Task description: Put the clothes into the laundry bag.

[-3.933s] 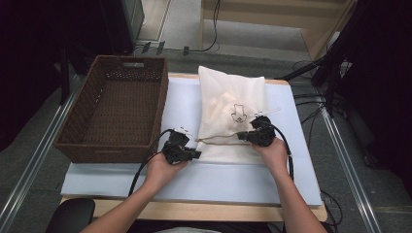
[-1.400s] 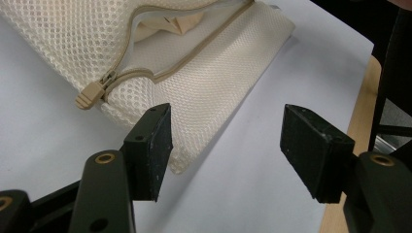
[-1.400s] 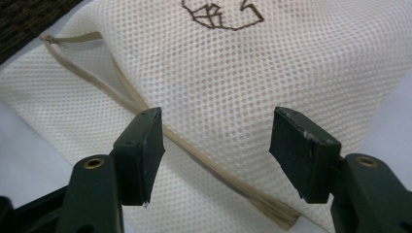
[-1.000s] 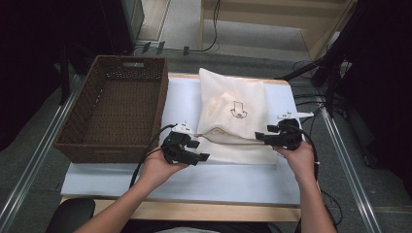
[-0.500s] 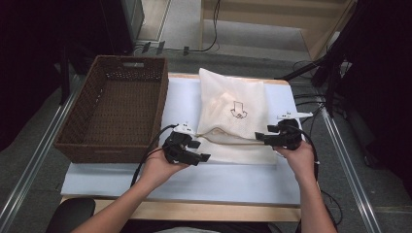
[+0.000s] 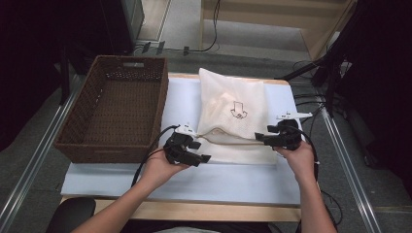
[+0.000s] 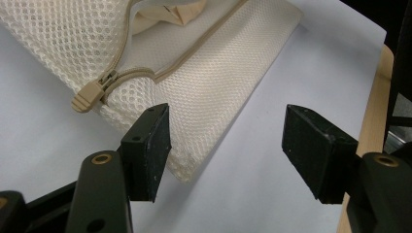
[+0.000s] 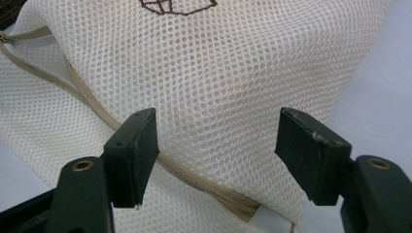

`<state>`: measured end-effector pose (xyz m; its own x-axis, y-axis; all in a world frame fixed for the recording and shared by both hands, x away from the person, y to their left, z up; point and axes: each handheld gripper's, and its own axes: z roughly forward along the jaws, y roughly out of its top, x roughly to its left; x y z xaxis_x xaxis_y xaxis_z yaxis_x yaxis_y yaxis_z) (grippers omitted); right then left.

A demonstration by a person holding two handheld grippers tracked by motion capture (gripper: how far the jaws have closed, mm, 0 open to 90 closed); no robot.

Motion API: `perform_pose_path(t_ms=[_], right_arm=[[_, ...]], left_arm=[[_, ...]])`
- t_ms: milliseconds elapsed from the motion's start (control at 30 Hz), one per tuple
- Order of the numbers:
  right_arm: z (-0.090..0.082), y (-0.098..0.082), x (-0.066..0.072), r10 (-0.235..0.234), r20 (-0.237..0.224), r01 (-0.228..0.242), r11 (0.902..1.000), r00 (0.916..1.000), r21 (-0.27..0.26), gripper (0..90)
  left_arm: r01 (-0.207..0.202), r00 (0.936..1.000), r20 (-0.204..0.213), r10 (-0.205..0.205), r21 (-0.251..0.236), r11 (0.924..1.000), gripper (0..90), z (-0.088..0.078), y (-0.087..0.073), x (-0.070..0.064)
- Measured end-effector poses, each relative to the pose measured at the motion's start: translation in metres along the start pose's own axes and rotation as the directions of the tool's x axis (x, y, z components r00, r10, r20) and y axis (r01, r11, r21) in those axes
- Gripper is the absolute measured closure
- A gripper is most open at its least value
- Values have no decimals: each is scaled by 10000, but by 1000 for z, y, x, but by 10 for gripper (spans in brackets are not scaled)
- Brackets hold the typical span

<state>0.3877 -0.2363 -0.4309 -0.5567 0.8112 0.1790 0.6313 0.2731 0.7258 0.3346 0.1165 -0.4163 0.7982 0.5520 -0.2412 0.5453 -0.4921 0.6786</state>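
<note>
Mesh laundry bag (image 6: pixel 233 114) is seen at centre frame on the white table cover (image 6: pixel 194 179), its zipper (image 7: pixel 194 51) opened along the lower edge, slider (image 7: pixel 90 94) at the lower-left corner. Left gripper (image 6: pixel 192 154) is held just beside that corner, jaws wide, nothing between them. Right gripper (image 6: pixel 269 138) is poised at the lower-right corner, jaws wide, mesh between but not pinched. The opening would best be spread by gripping only the upper layer. Wicker basket (image 6: pixel 114 111) sits at left. Compared with the earliest frame, the right gripper is seen further right, at the corner.
</note>
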Motion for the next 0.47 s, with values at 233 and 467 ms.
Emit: perform_pose_path(t_ms=[233, 467], right_arm=[[0, 0, 0, 31, -18, -31, 10000, 10000, -2, 330], [-1, -1, -1, 128, -71, -128, 9999, 9999, -49, 329]], left_arm=[[-37, 10000, -36, 37, 102, 9999, 353, 1, 0, 0], [-118, 9999, -26, 119, 196, 9997, 341, 4, 0, -1]])
